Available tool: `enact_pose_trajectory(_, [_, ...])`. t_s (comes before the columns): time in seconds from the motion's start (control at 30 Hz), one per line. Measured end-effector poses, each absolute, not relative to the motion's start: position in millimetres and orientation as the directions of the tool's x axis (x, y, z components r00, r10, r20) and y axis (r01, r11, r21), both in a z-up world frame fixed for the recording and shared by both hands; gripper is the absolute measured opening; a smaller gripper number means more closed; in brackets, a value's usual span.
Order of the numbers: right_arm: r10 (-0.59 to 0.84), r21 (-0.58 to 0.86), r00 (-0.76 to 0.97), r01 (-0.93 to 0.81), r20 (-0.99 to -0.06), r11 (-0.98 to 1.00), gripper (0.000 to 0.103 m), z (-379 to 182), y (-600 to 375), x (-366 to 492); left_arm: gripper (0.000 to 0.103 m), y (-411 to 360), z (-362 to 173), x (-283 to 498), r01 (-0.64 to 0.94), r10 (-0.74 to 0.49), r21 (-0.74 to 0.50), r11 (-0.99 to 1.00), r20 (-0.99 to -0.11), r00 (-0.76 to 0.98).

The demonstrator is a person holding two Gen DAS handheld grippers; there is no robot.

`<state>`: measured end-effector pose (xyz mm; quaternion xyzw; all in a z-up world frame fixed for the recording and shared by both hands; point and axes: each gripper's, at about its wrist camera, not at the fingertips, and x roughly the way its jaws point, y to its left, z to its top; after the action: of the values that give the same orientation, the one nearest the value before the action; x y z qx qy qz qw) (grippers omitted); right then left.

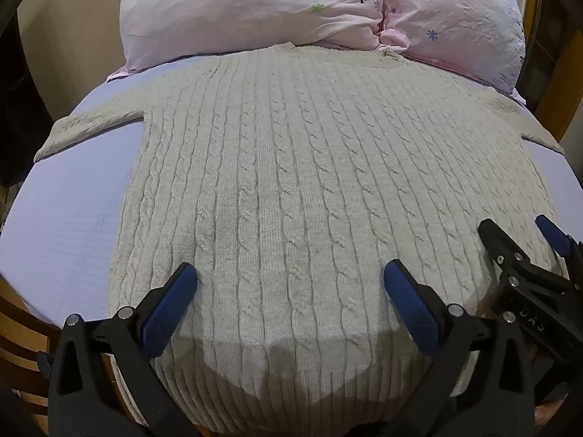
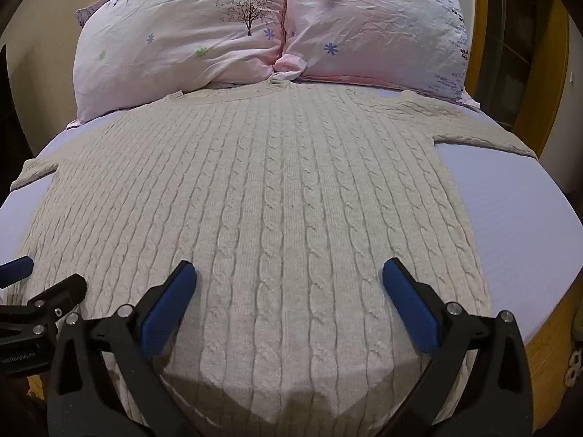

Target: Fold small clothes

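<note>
Lying flat and face-up on the bed [image 1: 65,196], the cable-knit sweater [image 1: 291,167] has both sleeves spread, ready for folding. Left hand-held gripper [image 1: 290,284] and right hand-held gripper [image 2: 289,282] hover spread wide above its hem, gripping nothing, near the pillows [image 2: 204,36].

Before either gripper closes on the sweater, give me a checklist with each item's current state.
1. Sweater lies flat, front spread: ok.
2. Both sleeves out to the sides, unfolded: ok.
3. Left gripper open above the hem area: ok.
4. Right gripper open, holding nothing: ok.
5. Pillows clear of the collar: not ok, they touch or overlap it.
6. Hem edge nearest the grippers: cannot tell, it lies in shadow.
</note>
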<state>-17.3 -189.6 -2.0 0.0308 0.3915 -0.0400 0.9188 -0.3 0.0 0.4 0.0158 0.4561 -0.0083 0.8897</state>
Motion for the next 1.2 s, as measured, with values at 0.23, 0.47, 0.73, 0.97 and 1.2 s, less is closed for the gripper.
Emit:
enact_pose_trajectory(0.23, [-0.049,0.026,0.691,0.098,-0.721,0.995,0.101,-2.1,-189.8,-17.7,0.102,0.0,0.4,-0.7,0.031,-0.001,0.021,0.999,-0.814,0.580])
enact_pose_trajectory(0.47, [-0.049,0.025,0.693,0.096,-0.719,0.995,0.101,-1.8,-189.6,-18.2,0.102,1.0,5.0,-1.6,0.025,0.001,0.020,0.999,-0.806,0.591])
enact_pose_trajectory(0.73, [-0.049,0.025,0.691,0.097,-0.721,0.995,0.101,-0.9,-189.5,-20.4,0.102,2.5,7.5,-2.4,0.024,0.002,0.021,0.999,-0.802,0.598])
enact_pose_trajectory(0.97, [-0.049,0.024,0.691,0.096,-0.721,0.995,0.101,-1.5,-189.5,-18.5,0.102,3.2,7.3,-2.1,0.023,0.003,0.021,0.999,-0.801,0.599])
enact_pose_trajectory(1.2, [-0.049,0.024,0.691,0.096,-0.721,0.995,0.101,-1.8,-189.7,-18.3,0.102,3.4,8.3,-1.6,0.023,0.004,0.022,1.000,-0.801,0.599])
